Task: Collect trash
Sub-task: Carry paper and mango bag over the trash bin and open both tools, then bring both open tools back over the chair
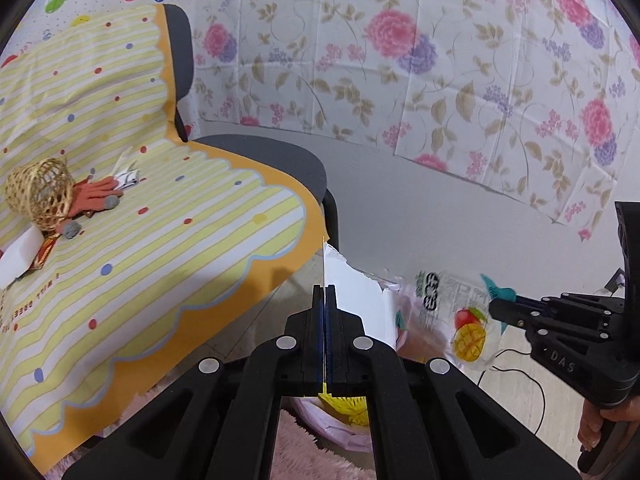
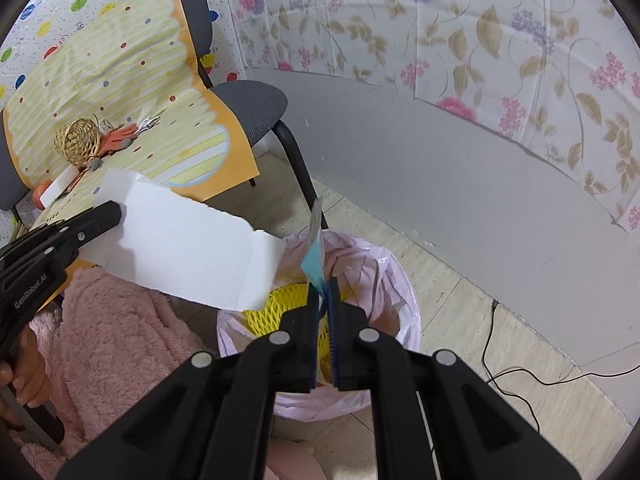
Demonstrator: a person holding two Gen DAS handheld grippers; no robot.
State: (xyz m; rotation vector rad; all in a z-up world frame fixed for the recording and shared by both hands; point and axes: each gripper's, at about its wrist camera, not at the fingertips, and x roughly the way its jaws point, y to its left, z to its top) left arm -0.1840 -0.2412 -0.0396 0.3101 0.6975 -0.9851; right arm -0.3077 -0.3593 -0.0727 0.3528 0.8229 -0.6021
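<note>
bin [image 2: 404,320] rim sits below both grippers: left gripper [image 1: 325,296] pinches torn card [image 2: 192,248], right gripper [image 2: 324,292] pinches mango wrapper [image 1: 460,320].

Readable: "DAS" embossed on the body of the right gripper [image 1: 496,307]; "GenRobot.AI" printed in white along the body of the left gripper [image 2: 114,214]; "I WILL" among sideways lettering near the edge of the striped cloth [image 1: 160,240]. Large characters on the mango wrapper [image 1: 456,312] too blurred for reading.
</note>
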